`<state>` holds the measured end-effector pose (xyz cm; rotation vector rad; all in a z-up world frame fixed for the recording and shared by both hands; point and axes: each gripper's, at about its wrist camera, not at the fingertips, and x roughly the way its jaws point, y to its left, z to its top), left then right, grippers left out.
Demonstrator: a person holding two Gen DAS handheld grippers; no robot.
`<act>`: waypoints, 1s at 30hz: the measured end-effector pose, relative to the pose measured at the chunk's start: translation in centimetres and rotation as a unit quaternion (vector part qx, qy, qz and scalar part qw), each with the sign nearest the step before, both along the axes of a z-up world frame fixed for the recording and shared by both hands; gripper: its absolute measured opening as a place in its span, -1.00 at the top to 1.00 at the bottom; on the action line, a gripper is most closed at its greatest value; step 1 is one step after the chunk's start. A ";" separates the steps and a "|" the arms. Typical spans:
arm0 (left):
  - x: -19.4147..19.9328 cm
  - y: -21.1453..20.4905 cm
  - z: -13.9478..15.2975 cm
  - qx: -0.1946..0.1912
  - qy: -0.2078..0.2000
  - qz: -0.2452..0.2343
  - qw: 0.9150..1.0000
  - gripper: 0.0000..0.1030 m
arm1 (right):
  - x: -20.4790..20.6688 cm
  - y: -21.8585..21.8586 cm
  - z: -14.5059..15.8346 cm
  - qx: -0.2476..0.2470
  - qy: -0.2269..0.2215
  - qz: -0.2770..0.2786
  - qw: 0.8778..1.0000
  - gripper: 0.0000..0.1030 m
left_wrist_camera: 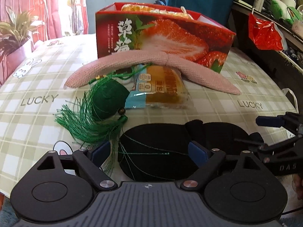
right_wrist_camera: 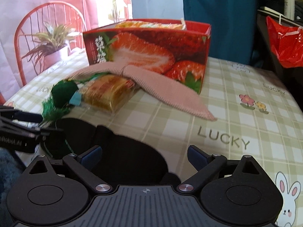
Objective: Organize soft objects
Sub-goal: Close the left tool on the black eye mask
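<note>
While both grippers (left (left_wrist_camera: 149,152), right (right_wrist_camera: 144,154)) gape, black eye mask (left_wrist_camera: 157,151) lies between.

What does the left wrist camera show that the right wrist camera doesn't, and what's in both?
Only the left wrist view shows the green tassel's full fringe spread over the tablecloth and loose green threads lying across the black eye mask. Only the right wrist view shows the white rabbit print at lower right. Both show the strawberry box, the pink knitted piece, the packaged bread and the potted plant.
</note>
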<state>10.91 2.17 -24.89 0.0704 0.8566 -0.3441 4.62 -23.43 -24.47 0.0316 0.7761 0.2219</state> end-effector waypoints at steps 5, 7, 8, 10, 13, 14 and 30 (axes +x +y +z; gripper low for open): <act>0.2 -0.1 -0.6 0.003 0.016 0.002 1.000 -0.76 | -0.1 0.6 -0.7 -0.008 0.026 0.013 1.000 -0.69; 0.3 -0.1 -0.8 0.006 0.018 0.001 1.000 -0.76 | 0.0 0.7 -0.9 -0.007 0.035 0.019 0.999 -0.52; 0.4 -0.2 -0.9 0.008 0.020 -0.001 1.000 -0.76 | 0.0 0.7 -1.0 -0.005 0.039 0.023 0.999 -0.49; 0.6 -0.3 -1.2 0.009 0.026 -0.003 1.000 -0.76 | 0.0 0.8 -1.0 -0.004 0.039 0.026 0.999 -0.43; 0.6 -0.6 -1.4 0.015 0.024 -0.006 1.000 -0.76 | 0.0 0.6 -1.0 -0.001 0.036 0.027 0.999 -0.32; 0.6 -0.7 -1.4 0.012 0.025 -0.008 1.000 -0.76 | 0.1 0.6 -1.0 0.002 0.034 0.027 0.999 -0.28; 0.8 -0.1 -1.1 -0.032 0.009 -0.016 0.999 0.17 | 0.1 -0.2 0.1 0.059 -0.017 0.034 0.998 0.65</act>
